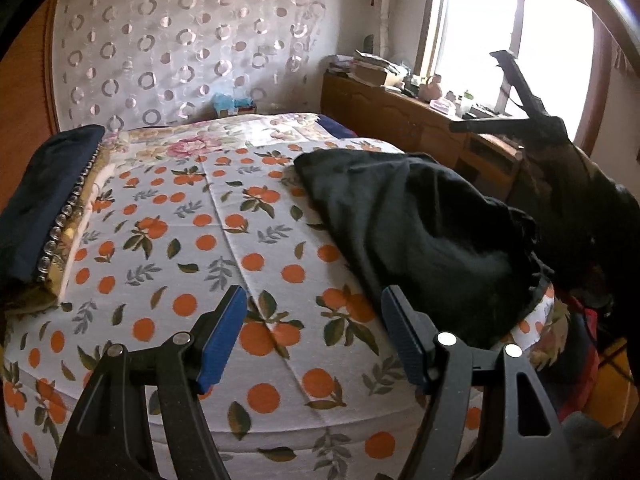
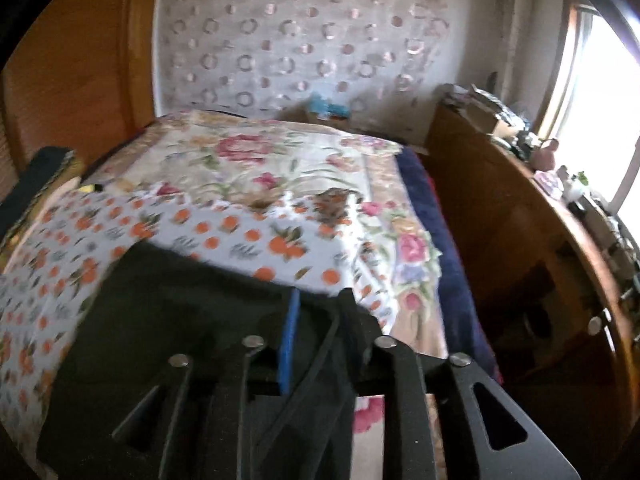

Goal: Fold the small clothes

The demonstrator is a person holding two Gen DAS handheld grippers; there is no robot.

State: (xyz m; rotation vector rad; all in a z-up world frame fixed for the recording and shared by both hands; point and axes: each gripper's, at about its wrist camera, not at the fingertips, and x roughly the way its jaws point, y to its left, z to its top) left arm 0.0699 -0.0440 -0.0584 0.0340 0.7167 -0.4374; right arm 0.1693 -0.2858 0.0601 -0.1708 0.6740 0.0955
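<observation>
Black garment (image 1: pixel 420 232) bunched at bed's (image 1: pixel 224 216) right edge, far portion blurred; left gripper (image 1: pixel 312 336) wide, empty; right gripper (image 2: pixel 318 344) narrow, cloth between jaws, pad contact indiscernible.

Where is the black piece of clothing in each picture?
Left wrist view: the black garment lies crumpled on the orange-print sheet, right of centre, beyond the open left claw.
Right wrist view: it fills the lower left, with some of it between the right claw's fingers.
Shared landmark: the ring-patterned curtain behind the bed.
</observation>
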